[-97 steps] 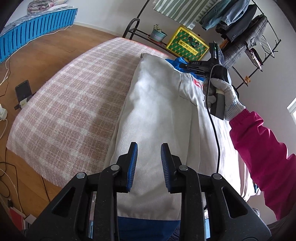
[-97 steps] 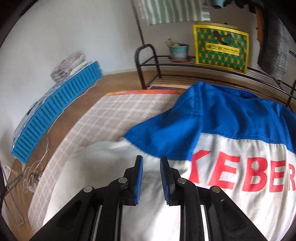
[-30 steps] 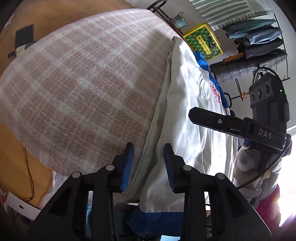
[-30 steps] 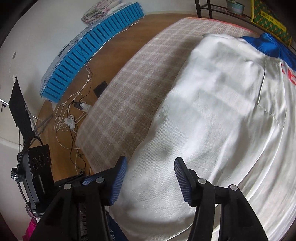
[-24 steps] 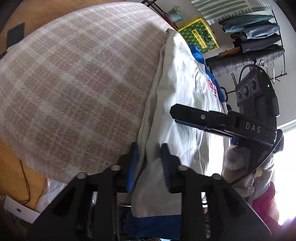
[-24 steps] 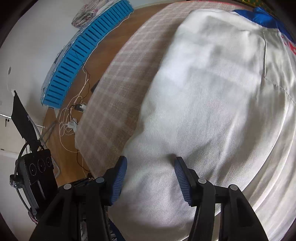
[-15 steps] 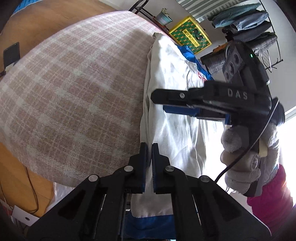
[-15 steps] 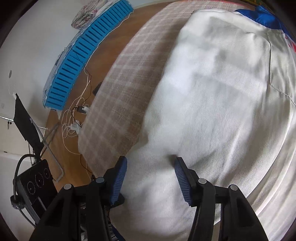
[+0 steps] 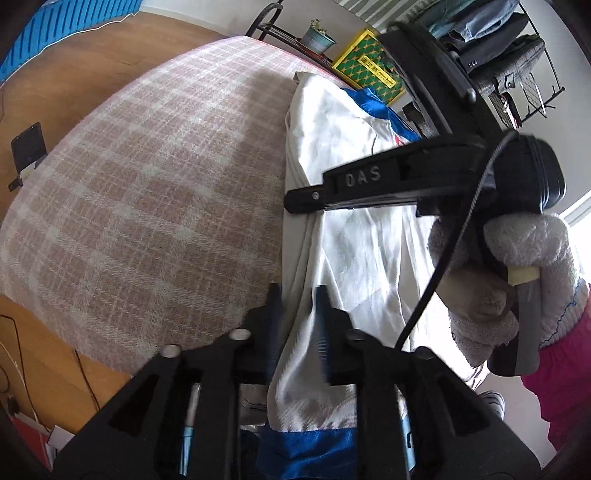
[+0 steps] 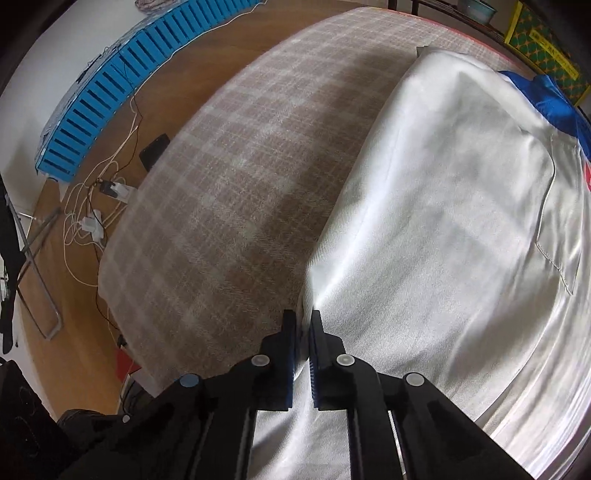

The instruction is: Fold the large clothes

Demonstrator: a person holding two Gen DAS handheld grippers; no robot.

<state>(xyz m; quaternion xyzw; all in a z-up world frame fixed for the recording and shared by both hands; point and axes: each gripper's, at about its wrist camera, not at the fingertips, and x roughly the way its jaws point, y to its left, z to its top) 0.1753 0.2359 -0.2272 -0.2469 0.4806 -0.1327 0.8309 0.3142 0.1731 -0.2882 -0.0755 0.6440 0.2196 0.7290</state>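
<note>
A large white garment (image 9: 362, 236) with blue trim and red letters lies along the right side of a pink checked blanket (image 9: 147, 184). My left gripper (image 9: 298, 295) hovers at the garment's near left edge. Its jaws are opening, with white cloth between them and the pads apart from it. The right gripper (image 10: 303, 317) is shut on the garment's (image 10: 443, 221) left edge, where the cloth puckers up from the blanket (image 10: 240, 166). In the left wrist view the right gripper's black body (image 9: 354, 181) crosses above the garment, held by a gloved hand (image 9: 498, 280) with a pink sleeve (image 9: 561, 369).
Behind the bed stand a clothes rack (image 9: 498, 48) with hanging clothes, a yellow-green bag (image 9: 373, 74) and a potted plant (image 9: 317, 35). On the wooden floor to the left lie a phone (image 9: 27, 147), white cables (image 10: 92, 206) and a blue slatted mat (image 10: 110, 85).
The right gripper moved to the garment's left edge and closed on it. The left gripper's jaws shut on the near edge, then parted again while the hand rose a little.
</note>
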